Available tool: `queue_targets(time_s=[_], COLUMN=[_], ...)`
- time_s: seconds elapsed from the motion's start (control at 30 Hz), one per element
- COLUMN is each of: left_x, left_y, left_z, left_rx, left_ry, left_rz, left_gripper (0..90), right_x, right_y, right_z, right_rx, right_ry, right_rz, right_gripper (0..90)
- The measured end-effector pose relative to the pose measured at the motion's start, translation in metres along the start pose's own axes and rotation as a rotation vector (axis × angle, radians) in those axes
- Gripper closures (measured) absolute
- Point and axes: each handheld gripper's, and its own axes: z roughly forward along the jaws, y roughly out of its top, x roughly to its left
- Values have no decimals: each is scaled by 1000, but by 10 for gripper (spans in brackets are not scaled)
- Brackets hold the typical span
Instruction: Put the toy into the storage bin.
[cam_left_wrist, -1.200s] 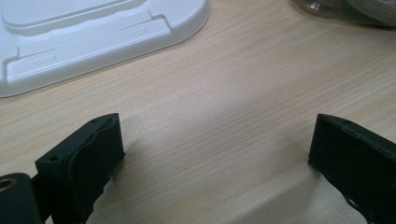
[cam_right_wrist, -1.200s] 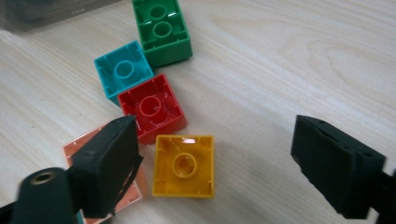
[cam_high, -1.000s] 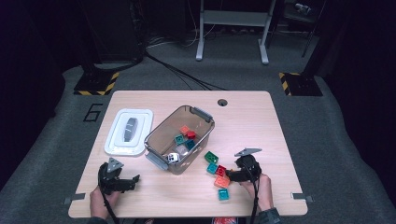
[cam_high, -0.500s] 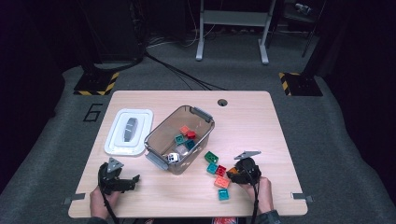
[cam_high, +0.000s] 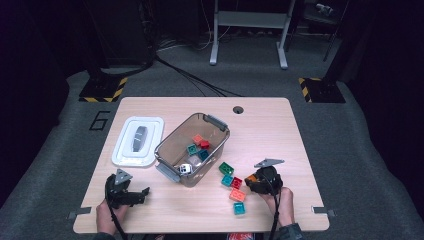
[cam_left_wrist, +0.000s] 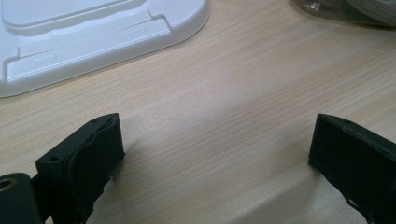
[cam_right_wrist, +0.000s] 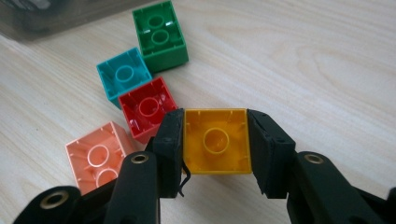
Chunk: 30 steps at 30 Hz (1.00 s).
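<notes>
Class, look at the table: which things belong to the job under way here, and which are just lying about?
In the job:
- right gripper, jaws just closed onto the yellow brick
- loose bricks beside it: red brick, peach brick, teal brick, green brick
- clear bin, already holding some bricks

Lying about:
- white lid, flat on the table
- left gripper, open over bare wood
</notes>
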Motion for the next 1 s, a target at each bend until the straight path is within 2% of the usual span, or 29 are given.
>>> queue_targets(time_s=[0.23,0.27,0.5,0.57,0.63,0.7,0.77,0.8,0.9,0.93,1.0], left_x=[0,0,0,0,0,0,0,0,0,0,0], left_y=[0,0,0,0,0,0,0,0,0,0,0], left_z=[0,0,0,0,0,1,1,0,0,0,1], left_rx=[1,1,1,1,-3,-7,-9,-3,-2,-3,-9], left_ry=[-1,-1,-2,-2,1,5,7,1,1,1,7], left_rz=[-1,0,0,0,-1,-3,-3,-2,-1,-2,-3], left_gripper=[30,30,30,30,30,30,30,30,30,30,30], right_x=[-2,-2,0,0,-1,1,2,1,3,1,3], right_y=[15,18,35,40,45,50,55,58,65,67,72], right_z=[-7,-8,-17,-19,-21,-22,-22,-23,-24,-25,-25], right_rx=[-36,-45,-74,-91,-95,-99,-105,-107,-110,-113,-125], right_ry=[-8,-3,-9,-12,-9,-7,-6,-10,-7,-9,-9], right_rz=[-4,-17,-24,-42,-55,-39,-47,-71,-55,-80,-78], right_gripper=[588,588,588,588,588,588,588,588,588,588,588])
